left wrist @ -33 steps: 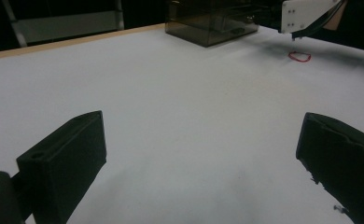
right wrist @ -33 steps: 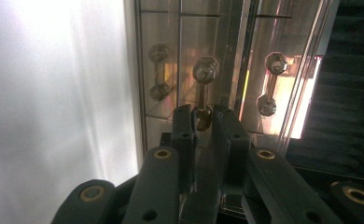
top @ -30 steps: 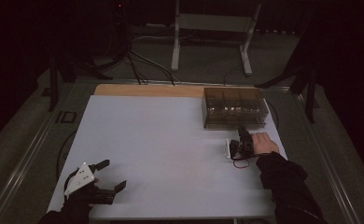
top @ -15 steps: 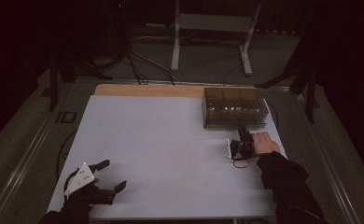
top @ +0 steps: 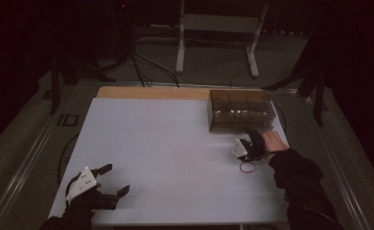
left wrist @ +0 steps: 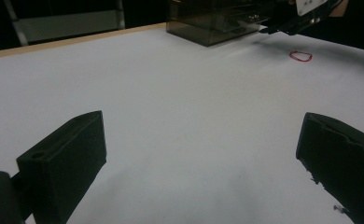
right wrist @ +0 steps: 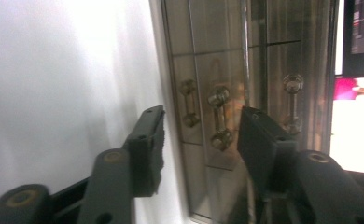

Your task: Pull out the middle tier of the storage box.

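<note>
My right gripper faces smoked drawer box at table's far right; jaws, just opening, bracket drawer handle without touching; best centre handle, then squeeze, pull straight; left gripper rests wide open, empty.

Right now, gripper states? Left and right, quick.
Left gripper: open, nothing between the jaws, above the bare table.
Right gripper: open, jaws just widened, empty, facing a handle on the box.
</note>
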{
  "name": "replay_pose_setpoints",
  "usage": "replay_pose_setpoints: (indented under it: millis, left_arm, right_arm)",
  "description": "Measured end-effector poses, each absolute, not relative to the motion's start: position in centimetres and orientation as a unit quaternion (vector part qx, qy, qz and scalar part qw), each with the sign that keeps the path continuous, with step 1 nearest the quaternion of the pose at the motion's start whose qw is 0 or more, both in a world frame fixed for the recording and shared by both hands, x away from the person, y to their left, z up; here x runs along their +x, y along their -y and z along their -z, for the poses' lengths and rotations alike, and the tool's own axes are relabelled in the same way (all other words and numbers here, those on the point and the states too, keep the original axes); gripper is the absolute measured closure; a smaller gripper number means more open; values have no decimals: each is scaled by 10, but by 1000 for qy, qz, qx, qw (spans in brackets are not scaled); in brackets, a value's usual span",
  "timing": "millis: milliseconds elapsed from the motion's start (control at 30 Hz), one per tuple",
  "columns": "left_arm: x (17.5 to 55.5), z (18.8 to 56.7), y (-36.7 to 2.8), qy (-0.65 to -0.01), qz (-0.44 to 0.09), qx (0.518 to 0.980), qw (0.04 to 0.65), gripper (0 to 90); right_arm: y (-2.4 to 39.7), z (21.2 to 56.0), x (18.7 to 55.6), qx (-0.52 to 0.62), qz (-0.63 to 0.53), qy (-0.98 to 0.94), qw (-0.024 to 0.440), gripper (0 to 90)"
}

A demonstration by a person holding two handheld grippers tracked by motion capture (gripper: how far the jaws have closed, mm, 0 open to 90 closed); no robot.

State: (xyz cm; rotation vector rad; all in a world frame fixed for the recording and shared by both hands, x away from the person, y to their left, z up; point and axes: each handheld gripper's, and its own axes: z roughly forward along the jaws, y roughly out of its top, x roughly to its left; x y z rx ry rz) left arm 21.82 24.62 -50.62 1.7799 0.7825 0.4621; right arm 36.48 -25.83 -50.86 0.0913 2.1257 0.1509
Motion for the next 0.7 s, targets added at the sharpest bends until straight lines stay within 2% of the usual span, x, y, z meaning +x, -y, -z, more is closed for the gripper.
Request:
replay_pose_setpoints:
  millis: [133,267,400,600,700]
  left_arm:
    - [218,506,-246,-328,-193,750,540,33]
    - [218,507,-245,-330,-192,751,540,33]
    - [218,507,-245,-330,-192,750,540,33]
    - [218,507,-245,-331,-193,750,539,33]
    - [218,507,-245,-331,-193,751,538,33]
  right_arm:
    - [264,505,367,68,-85,-884,455,358]
    - [272,497,370,106,-104,-895,422,144]
    - [280,491,373,129,-118,-900,399,78]
    - [290,485,376,139,-113,-909,376,70]
    - [296,480,377,128,-124,-907,381,70]
